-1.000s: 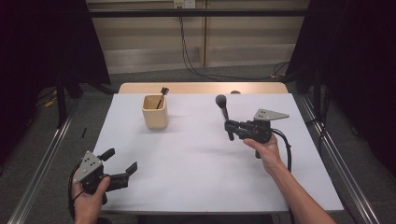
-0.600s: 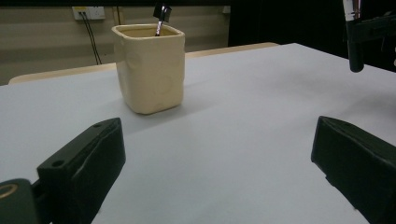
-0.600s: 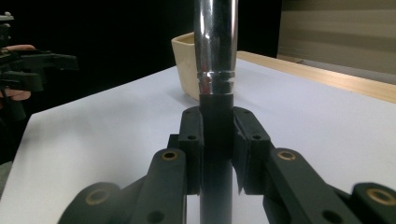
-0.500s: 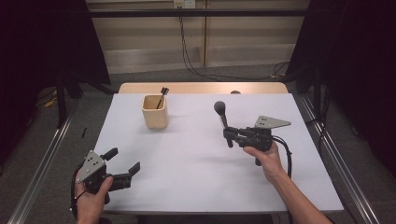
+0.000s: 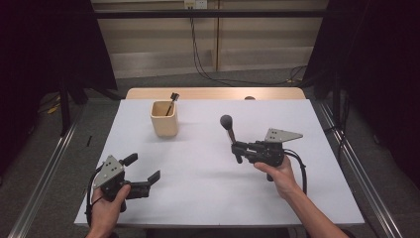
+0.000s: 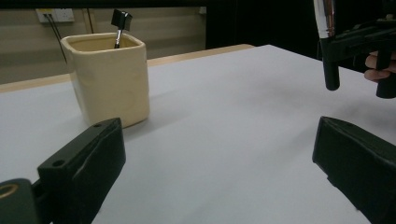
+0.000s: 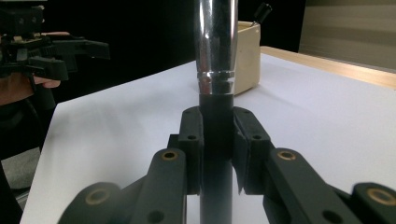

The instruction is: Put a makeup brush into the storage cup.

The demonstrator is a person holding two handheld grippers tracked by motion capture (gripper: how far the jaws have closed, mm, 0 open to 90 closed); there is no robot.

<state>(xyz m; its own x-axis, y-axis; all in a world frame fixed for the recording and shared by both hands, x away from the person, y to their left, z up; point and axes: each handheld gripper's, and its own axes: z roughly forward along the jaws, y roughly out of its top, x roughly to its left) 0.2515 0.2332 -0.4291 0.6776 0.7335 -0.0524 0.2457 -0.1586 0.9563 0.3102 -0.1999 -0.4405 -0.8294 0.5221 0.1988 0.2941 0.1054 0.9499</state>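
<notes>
Our right gripper clamps a black-handled, chrome-collared makeup brush upright above the white table; our left gripper gapes empty, near a cream ceramic cup.

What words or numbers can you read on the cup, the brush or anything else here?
None can be read.
The cream cup is plain on the sides that show.
The makeup brush in the right claw has a plain black handle and a silver collar with no print.
The white table cover carries no marks.
The wall socket is too blurred to tell.
</notes>
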